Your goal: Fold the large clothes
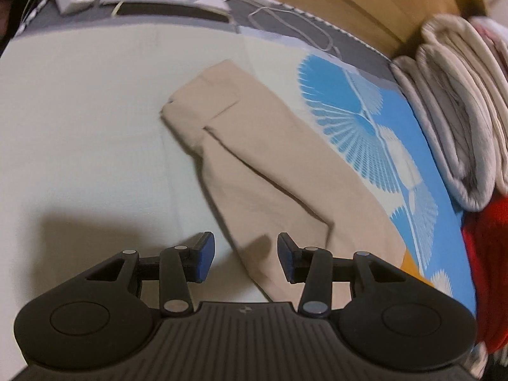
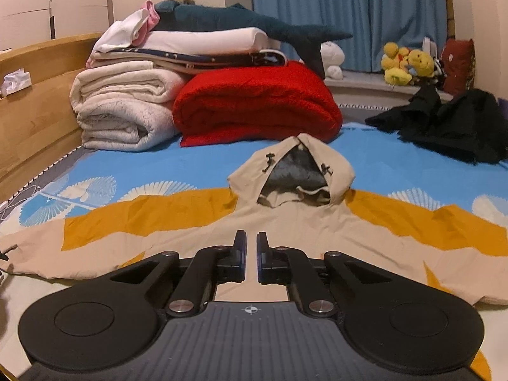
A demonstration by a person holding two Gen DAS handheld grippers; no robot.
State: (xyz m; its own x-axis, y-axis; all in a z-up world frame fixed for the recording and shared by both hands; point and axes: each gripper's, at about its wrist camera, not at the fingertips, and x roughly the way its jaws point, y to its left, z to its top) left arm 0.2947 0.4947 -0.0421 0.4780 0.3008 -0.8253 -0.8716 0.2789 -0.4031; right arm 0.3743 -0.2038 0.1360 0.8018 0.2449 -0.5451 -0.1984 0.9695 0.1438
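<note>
A beige and mustard hooded jacket lies spread flat on the bed, with its hood at the far end and its sleeves out to both sides. In the left wrist view one beige sleeve runs diagonally over the pale sheet. My left gripper hovers open just above the near part of that sleeve, with nothing between its blue pads. My right gripper sits low over the jacket's middle, its fingers drawn together to a thin slit. I cannot tell whether cloth is pinched there.
Folded white blankets and a red blanket are stacked at the head of the bed against the wooden bed frame. Black clothes lie at the far right. A white cable, papers and a dark slab sit beyond the sheet.
</note>
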